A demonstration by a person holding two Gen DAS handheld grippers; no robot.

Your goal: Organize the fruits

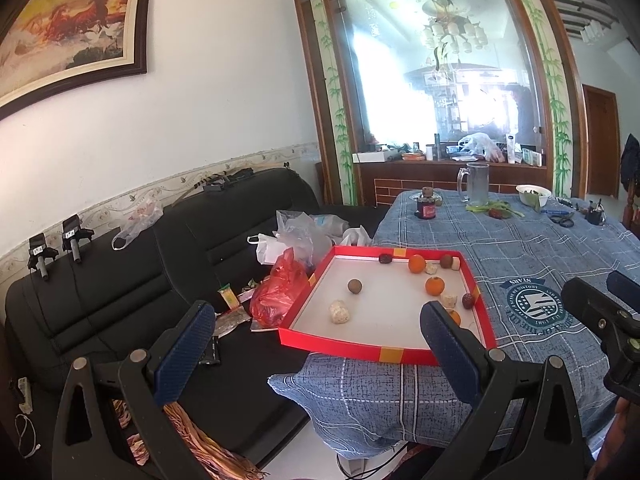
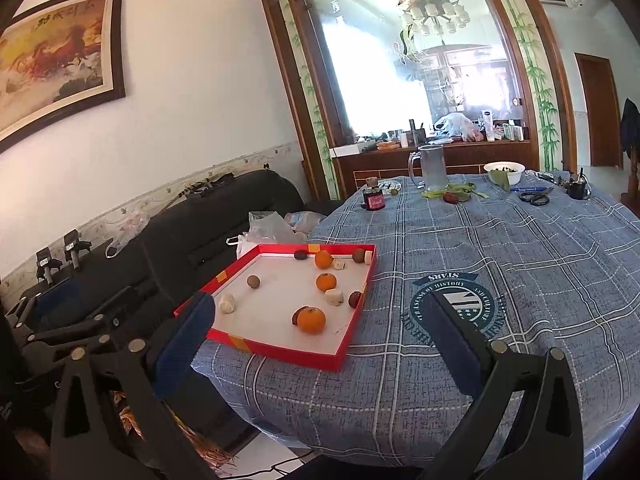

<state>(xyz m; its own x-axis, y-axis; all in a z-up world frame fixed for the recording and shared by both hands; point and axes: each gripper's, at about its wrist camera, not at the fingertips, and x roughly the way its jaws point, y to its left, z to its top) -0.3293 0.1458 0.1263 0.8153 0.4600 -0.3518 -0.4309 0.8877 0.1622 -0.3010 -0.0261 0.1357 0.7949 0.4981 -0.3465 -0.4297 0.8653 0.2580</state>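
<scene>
Both grippers hang in close to the lens, jaws spread wide and empty: the left gripper (image 1: 316,344) sits over the table's near corner, the right gripper (image 2: 320,332) low over the cloth, and neither touches anything. Beyond them the table (image 2: 500,248) fills the scene under its blue checked cloth, with a black sofa (image 1: 120,300) running along its left side. A red tray (image 2: 340,354) sits on the table's left edge, its near corner jutting out past the cloth. Fruit lies scattered inside it. Biggest is the orange (image 2: 311,320) near the front, with a dark fruit tucked right against it. Two more oranges (image 2: 326,282) sit further back, one near the far wall. Pale chunks (image 2: 227,303) lie on the left and beside the oranges; what they are, hard to say from here. A brown ball (image 2: 253,281) rests alone mid-tray, another in the far right corner. Small dark red fruits (image 2: 354,299) hug the right wall and far wall. Way back stands a glass mug (image 2: 430,168).
</scene>
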